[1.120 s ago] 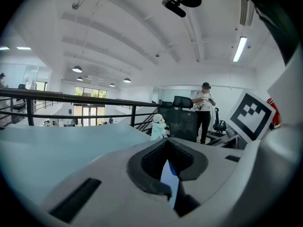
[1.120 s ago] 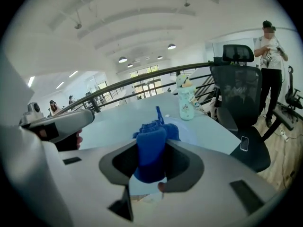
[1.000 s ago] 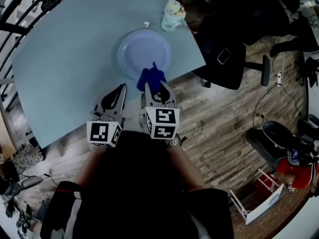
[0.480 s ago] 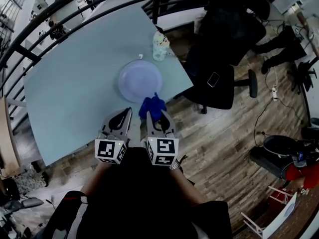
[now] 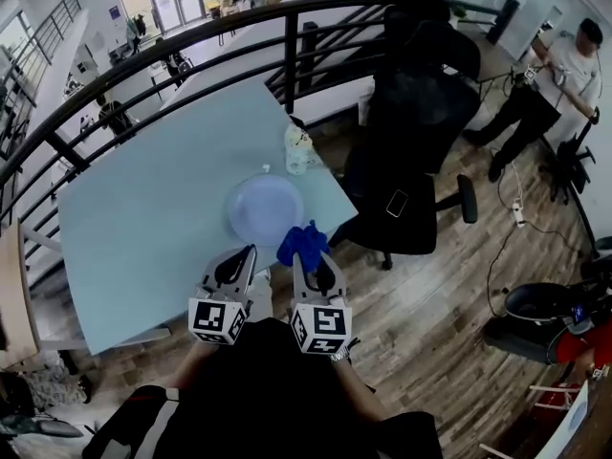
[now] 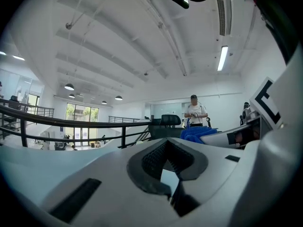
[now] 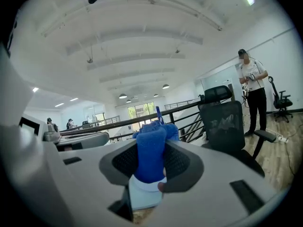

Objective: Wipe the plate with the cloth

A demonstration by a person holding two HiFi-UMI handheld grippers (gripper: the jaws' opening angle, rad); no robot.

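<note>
A pale blue plate (image 5: 265, 208) lies on the light blue table (image 5: 143, 218), near its front right corner. My right gripper (image 5: 307, 259) is shut on a blue cloth (image 5: 303, 244), held off the plate's near right rim and clear of it. In the right gripper view the cloth (image 7: 150, 152) stands up between the jaws of that gripper (image 7: 151, 148), which points out across the room. My left gripper (image 5: 249, 253) hangs beside it, nearer me than the plate. Its jaws (image 6: 166, 148) look shut with nothing in them, and the cloth (image 6: 199, 134) shows to their right.
A pale cup (image 5: 298, 149) with a patterned top stands at the table's right edge behind the plate. A black office chair (image 5: 411, 151) with a phone (image 5: 397, 203) on its seat stands right of the table. A black railing (image 5: 191, 41) runs behind. A person (image 5: 564, 70) stands far right.
The head view has risen and tilted up, so the table and plate look smaller. Both grippers have drawn back toward me, and the cloth has come off the plate's near rim.
</note>
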